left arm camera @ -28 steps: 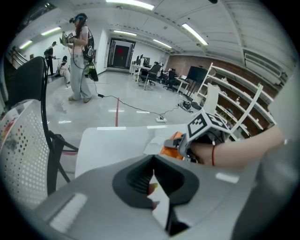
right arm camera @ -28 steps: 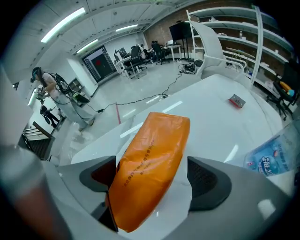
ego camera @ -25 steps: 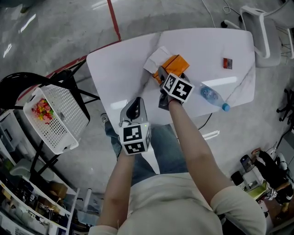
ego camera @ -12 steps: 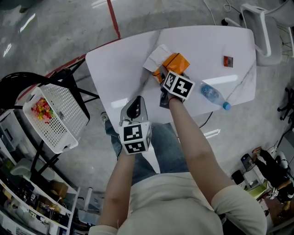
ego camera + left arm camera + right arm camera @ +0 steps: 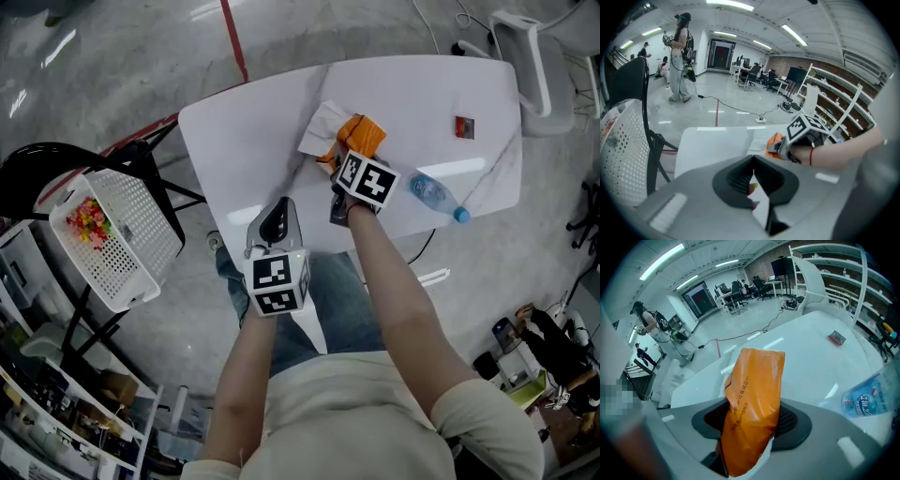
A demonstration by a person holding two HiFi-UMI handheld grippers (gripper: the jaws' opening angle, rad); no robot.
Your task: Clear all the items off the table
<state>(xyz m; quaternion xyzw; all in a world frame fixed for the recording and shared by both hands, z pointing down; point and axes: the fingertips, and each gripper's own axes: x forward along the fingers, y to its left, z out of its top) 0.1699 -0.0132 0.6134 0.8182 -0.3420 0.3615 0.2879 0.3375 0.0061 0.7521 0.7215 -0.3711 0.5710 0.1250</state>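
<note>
Right gripper [image 5: 752, 418] is just closing its fingers onto the orange packet [image 5: 754, 380], centre frame — pickup off the tabletop [image 5: 806, 362] is starting; left gripper [image 5: 753, 161] is idling, fingers together, empty.

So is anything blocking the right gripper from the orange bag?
Nothing visible does. The orange bag sits right between the jaws of the right gripper, which have just been closing on it.

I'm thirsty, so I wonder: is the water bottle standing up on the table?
No, the water bottle lies on its side on the table.
</note>
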